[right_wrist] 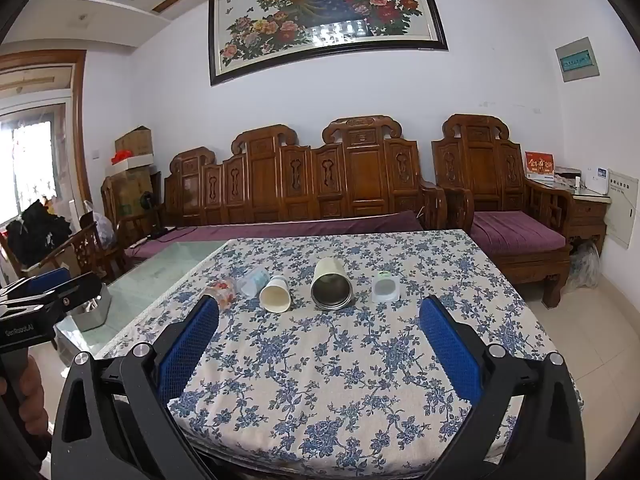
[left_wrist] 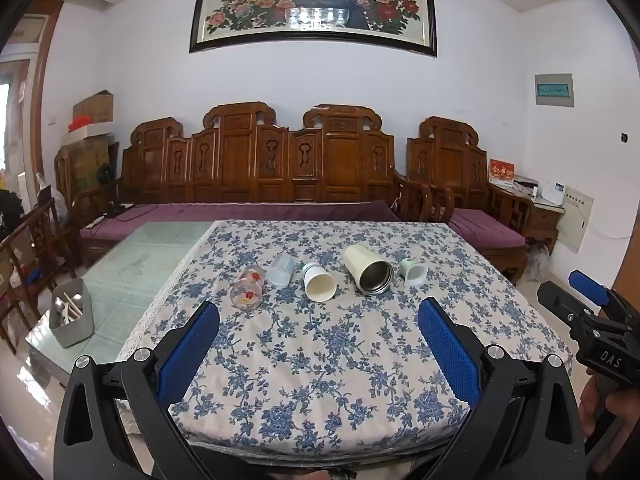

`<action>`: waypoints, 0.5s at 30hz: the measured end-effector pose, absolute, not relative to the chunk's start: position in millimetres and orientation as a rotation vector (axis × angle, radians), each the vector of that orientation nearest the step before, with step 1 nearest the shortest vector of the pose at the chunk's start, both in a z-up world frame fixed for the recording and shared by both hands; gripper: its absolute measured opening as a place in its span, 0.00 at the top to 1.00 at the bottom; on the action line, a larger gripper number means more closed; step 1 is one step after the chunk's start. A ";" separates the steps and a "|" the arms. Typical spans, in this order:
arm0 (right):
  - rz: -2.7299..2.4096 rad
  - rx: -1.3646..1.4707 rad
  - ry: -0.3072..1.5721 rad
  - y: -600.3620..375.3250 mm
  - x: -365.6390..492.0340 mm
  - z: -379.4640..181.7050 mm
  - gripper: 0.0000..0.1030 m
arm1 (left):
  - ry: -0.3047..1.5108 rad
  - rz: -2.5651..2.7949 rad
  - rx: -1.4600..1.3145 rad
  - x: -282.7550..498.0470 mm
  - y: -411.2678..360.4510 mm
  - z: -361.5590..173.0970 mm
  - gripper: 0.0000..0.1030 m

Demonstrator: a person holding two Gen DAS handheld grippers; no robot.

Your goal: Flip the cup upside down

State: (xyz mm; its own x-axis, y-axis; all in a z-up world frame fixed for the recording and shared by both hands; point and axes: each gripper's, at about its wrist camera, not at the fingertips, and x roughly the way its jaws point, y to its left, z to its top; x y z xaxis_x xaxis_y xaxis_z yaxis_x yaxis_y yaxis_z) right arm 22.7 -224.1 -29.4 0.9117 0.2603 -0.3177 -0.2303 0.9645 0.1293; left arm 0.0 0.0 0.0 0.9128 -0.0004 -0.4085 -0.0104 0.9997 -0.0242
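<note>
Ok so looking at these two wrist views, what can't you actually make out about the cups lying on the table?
- Glass with red print: in the right wrist view the left finger covers part of it.
- Clear plastic cup: see-through; its far end and any contents are unclear in either view.
- Small green cup: its markings are too small to read.
- Steel tumbler: its dark interior hides any contents.

A glass worktop (left_wrist: 132,264) carries a blue-flowered tablecloth (left_wrist: 320,352). On the cloth lie five cups on their sides in a row: floral glass (left_wrist: 247,289), clear plastic cup (left_wrist: 281,270), paper cup (left_wrist: 317,281), steel-lined tumbler (left_wrist: 368,269), small green-white cup (left_wrist: 413,271). A grey container (left_wrist: 72,314) stands on bare glass.
</note>
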 end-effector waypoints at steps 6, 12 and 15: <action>0.252 0.088 0.345 -223.5 22.8 -28.7 0.02 | 0.420 0.003 -0.028 -0.2 0.7 -0.4 0.07; 0.252 0.088 0.345 -223.4 22.9 -29.0 0.02 | 0.418 0.007 -0.025 -0.2 0.2 0.3 0.07; 0.252 0.088 0.346 -224.1 23.3 -29.0 0.02 | 0.419 0.005 -0.023 -0.1 -0.2 0.0 0.07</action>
State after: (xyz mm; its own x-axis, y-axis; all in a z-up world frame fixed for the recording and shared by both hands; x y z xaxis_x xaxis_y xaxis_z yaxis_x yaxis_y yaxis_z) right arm 23.3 -224.1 -29.0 0.9101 0.2586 -0.3239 -0.2286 0.9651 0.1280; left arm -0.1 -0.2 0.0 0.9136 0.0005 -0.4066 -0.0100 0.9997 -0.0213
